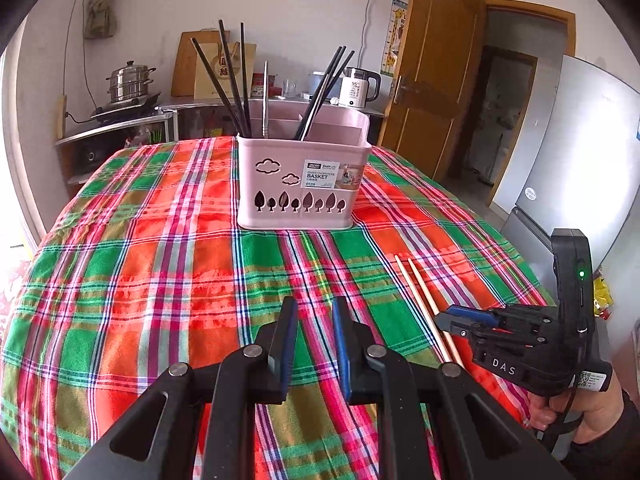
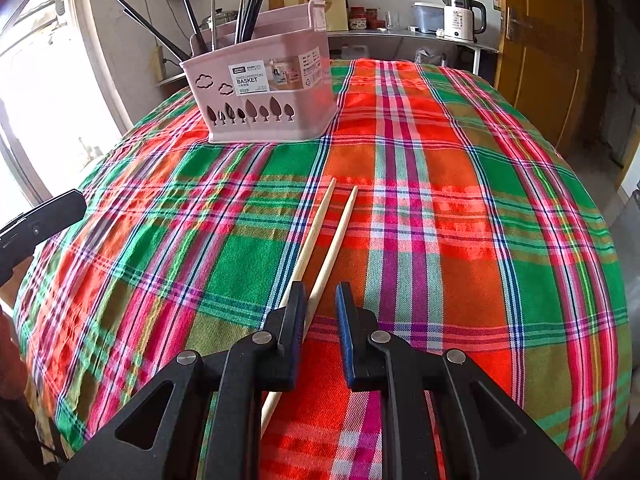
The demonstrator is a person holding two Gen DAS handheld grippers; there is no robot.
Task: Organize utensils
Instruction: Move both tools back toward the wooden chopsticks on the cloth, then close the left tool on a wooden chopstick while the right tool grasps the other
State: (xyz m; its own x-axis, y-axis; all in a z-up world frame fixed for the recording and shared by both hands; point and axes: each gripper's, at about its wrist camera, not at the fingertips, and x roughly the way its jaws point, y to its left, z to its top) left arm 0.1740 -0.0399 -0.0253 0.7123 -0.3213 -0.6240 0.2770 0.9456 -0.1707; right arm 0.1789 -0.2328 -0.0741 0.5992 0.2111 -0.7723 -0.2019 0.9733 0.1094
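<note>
Two pale wooden chopsticks [image 2: 326, 236] lie side by side on the plaid tablecloth, also in the left wrist view [image 1: 416, 288]. My right gripper [image 2: 320, 294] hovers low over their near half, open by a narrow gap. One stick runs up between its fingers and the other is hidden behind the left finger; the pads do not press on either. My left gripper [image 1: 315, 310] is open by a small gap over bare cloth, holding nothing. The pink utensil basket [image 1: 298, 184] [image 2: 264, 96] stands further back, holding several black chopsticks [image 1: 232, 80] and a metal one.
The right gripper [image 1: 444, 320], held by a person's hand [image 1: 592, 412], sits at the table's right edge. Behind the table are a counter with a white kettle [image 1: 358, 88], a steamer pot [image 1: 130, 82], a wooden door [image 1: 436, 80] and a fridge [image 1: 580, 152].
</note>
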